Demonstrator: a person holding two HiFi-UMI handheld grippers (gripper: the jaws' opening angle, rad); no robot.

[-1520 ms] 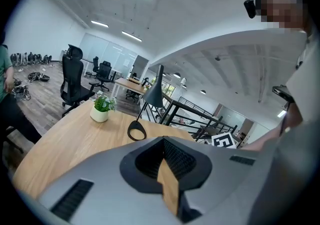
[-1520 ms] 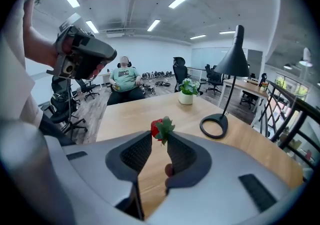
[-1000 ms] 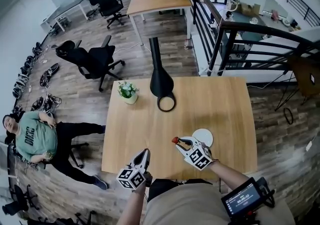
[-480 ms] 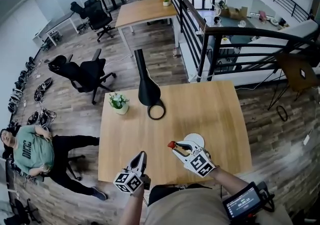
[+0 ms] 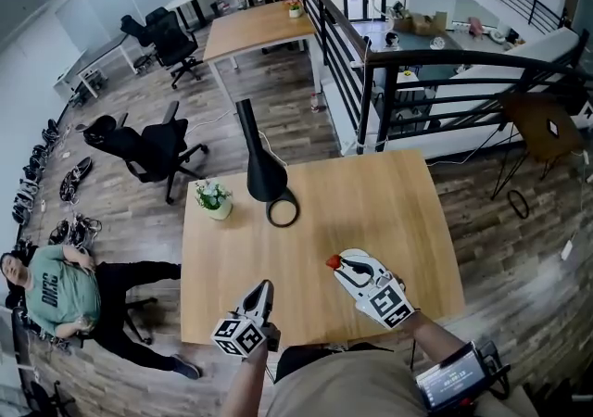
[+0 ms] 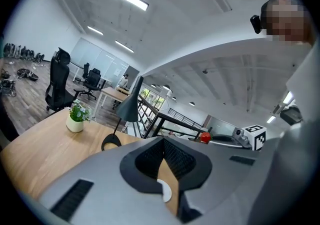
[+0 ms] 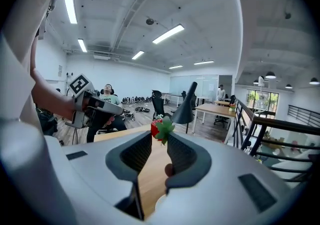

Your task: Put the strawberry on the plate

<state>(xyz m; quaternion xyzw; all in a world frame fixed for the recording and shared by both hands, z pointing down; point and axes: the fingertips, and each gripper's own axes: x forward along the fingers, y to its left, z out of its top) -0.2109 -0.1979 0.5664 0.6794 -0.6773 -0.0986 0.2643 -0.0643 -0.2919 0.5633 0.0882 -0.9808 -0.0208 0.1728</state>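
Strawberry (image 5: pixel 333 262) above wooden table (image 5: pixel 371 193) in office

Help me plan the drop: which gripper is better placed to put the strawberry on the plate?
Right. The right gripper already grips the strawberry at its fingertips above the table. The left gripper is shut and empty, so it would need a handover.

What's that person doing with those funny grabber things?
Someone holds a grabber in each hand at a wooden table. The right gripper is pinching a little red strawberry at its tips, up off the table. The left gripper is shut and empty, hanging nearby. The strawberry is not on the white plate yet. Only a sliver of the plate shows, in the left gripper view.
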